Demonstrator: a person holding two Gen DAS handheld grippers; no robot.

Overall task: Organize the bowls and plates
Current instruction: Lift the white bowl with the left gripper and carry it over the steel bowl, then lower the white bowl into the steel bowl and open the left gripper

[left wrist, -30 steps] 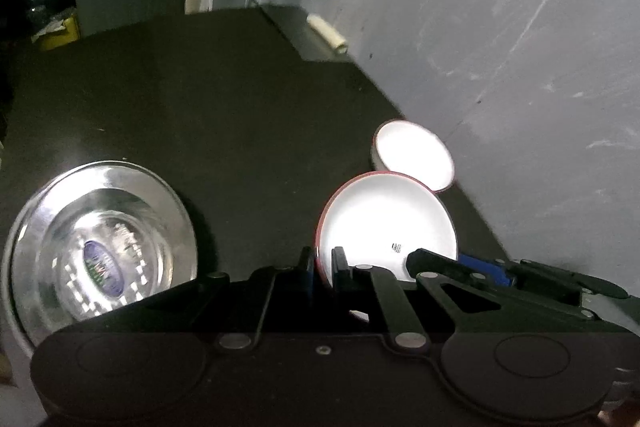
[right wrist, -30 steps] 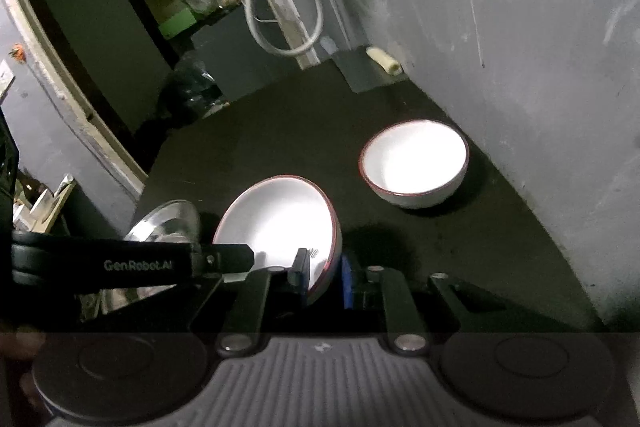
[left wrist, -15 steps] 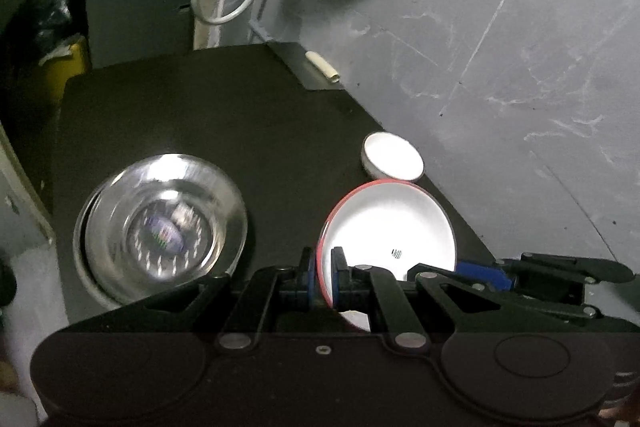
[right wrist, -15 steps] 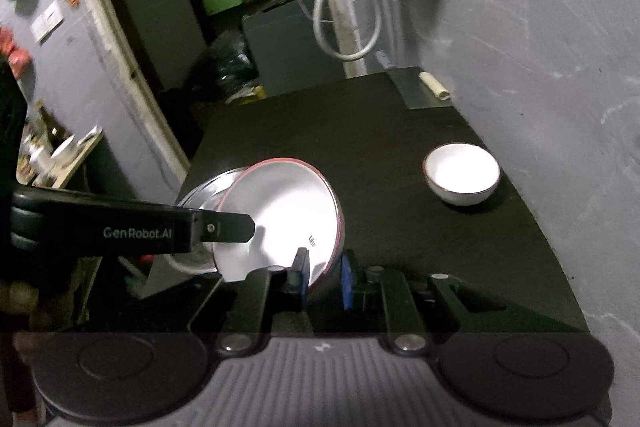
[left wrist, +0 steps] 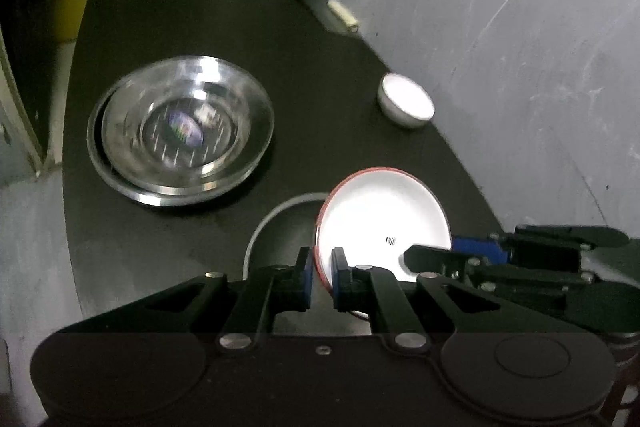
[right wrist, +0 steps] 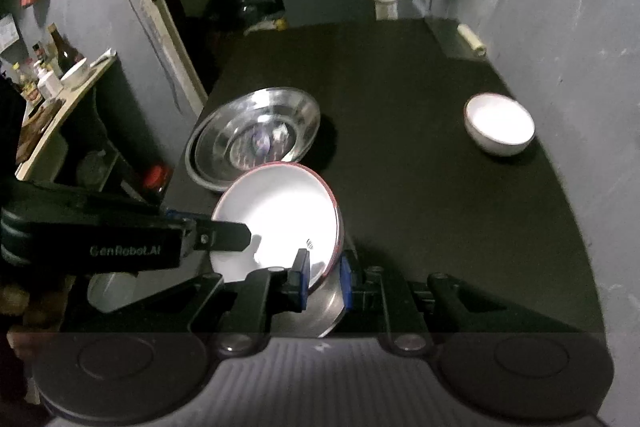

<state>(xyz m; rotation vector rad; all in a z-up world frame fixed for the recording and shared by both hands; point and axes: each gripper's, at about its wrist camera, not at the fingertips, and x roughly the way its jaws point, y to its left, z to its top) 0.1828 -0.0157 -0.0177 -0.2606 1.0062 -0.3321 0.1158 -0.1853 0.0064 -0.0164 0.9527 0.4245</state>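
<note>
Left wrist view: both tongs, left tongs (left wrist: 321, 273) and right tongs (right wrist: 325, 277), clamp red-rimmed white bowl (left wrist: 382, 225), now lifted higher off tabletop (left wrist: 168, 227); steel bowls (left wrist: 182, 129) at 10 o'clock, likely destination.

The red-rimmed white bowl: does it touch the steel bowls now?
Apart. In the left wrist view, bare dark table separates the red-rimmed white bowl, clamped by the left gripper, from the steel bowls.
</note>
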